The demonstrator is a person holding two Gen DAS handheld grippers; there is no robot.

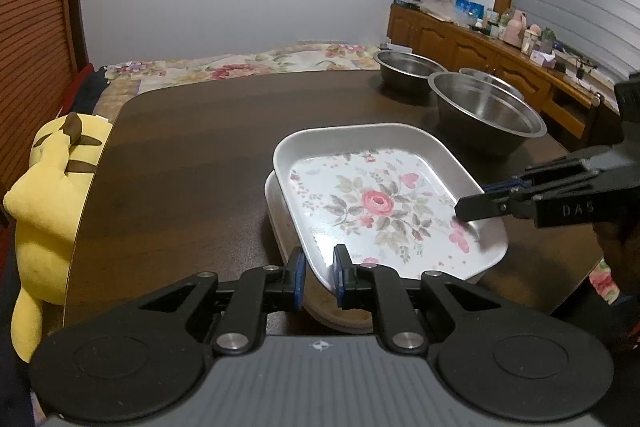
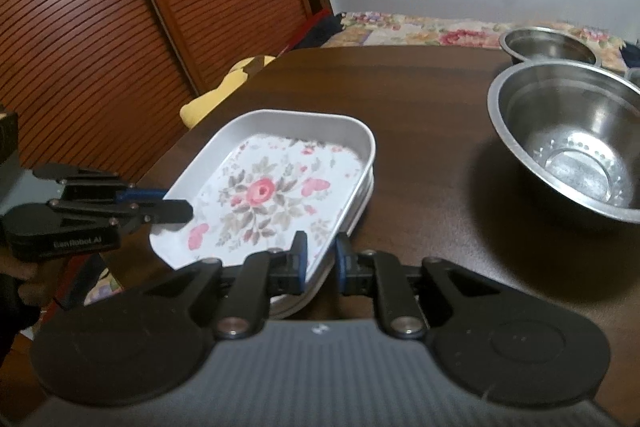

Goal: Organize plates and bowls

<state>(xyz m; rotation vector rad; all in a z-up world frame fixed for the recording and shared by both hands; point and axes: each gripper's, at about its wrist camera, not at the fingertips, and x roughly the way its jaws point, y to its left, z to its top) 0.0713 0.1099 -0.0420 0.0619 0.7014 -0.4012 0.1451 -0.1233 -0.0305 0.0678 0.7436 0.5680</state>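
On the dark wooden table (image 1: 192, 155), toward its near edge, sits a rectangular plate (image 1: 384, 203) with rounded corners, a raised pale rim and a white floor printed with a pink rose, grey-green leaves and small pink butterflies. It rests on at least one more plate of the same outline (image 1: 276, 219), whose white edge peeks out beneath it on one side, so the top one lies slightly askew and a little tilted on the stack. In the left wrist view its long axis runs diagonally, from the near left corner away toward the right. The left gripper (image 1: 319, 273) is clamped on the plate's near rim, blue pads pinching the thin wall from both sides. The right gripper (image 2: 321, 259) is closed on the opposite rim in the same way, one finger inside the plate and one outside. Beyond the plates, well apart from them, stand three steel bowls: a large one (image 2: 568, 143) nearest, with a perforated floor, and two others (image 1: 408, 69) behind it. A yellow plush toy (image 1: 48, 187) leans against the table's left edge.
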